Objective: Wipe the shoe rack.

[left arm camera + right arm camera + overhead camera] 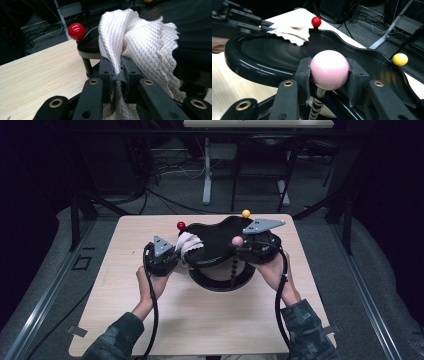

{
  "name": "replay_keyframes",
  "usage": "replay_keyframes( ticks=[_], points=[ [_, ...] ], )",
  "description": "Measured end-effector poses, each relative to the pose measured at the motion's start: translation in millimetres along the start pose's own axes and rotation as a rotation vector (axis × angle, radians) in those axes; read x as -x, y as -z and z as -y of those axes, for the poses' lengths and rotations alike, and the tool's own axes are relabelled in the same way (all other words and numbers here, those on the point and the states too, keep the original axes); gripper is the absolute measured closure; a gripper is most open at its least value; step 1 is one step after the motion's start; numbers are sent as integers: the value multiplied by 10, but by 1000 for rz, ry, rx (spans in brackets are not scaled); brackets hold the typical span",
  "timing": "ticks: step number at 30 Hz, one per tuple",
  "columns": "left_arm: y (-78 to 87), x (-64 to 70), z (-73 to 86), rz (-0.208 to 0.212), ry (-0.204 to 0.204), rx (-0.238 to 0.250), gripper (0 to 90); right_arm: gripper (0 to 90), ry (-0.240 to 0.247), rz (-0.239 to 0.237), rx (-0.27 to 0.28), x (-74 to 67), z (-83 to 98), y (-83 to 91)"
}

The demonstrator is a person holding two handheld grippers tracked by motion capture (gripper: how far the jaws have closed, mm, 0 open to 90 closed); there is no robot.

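Left tool (117, 75) clamped on white cloth (140, 42), right tool (328, 75) clamped on pink ball (329, 69), black tray (220, 237)

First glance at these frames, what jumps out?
A glossy black curvy tray raised mid-table, with red, yellow and pink ball knobs. The right gripper clamps the pink ball; the left gripper pinches a white waffle-weave cloth against the tray's left end.

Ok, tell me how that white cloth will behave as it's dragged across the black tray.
The white cloth is probably floppy: it bunches and droops around the left gripper, which is shut on it. It looks light, so it should follow easily. Its waffle weave may slide readily on the glossy black tray, though loose edges could trail.
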State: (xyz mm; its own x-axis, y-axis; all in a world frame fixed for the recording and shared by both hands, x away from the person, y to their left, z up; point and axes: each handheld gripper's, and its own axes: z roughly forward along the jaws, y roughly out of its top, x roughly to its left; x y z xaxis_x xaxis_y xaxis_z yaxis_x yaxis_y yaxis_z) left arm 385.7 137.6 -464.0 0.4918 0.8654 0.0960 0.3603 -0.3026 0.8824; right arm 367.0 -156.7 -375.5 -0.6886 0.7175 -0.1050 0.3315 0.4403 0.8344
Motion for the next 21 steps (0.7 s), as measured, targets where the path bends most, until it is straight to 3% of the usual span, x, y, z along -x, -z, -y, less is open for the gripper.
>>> replay_keyframes(
  ticks=[10, 21],
  points=[
    [-230, -113, 34, -35, -3, -42, 800, 603, -1, -8, -3, 15, 1, 2],
    [-525, -309, 25, -79, 51, -110, 801, 603, -3, -1, -4, 10, 1, 0]
  ],
)
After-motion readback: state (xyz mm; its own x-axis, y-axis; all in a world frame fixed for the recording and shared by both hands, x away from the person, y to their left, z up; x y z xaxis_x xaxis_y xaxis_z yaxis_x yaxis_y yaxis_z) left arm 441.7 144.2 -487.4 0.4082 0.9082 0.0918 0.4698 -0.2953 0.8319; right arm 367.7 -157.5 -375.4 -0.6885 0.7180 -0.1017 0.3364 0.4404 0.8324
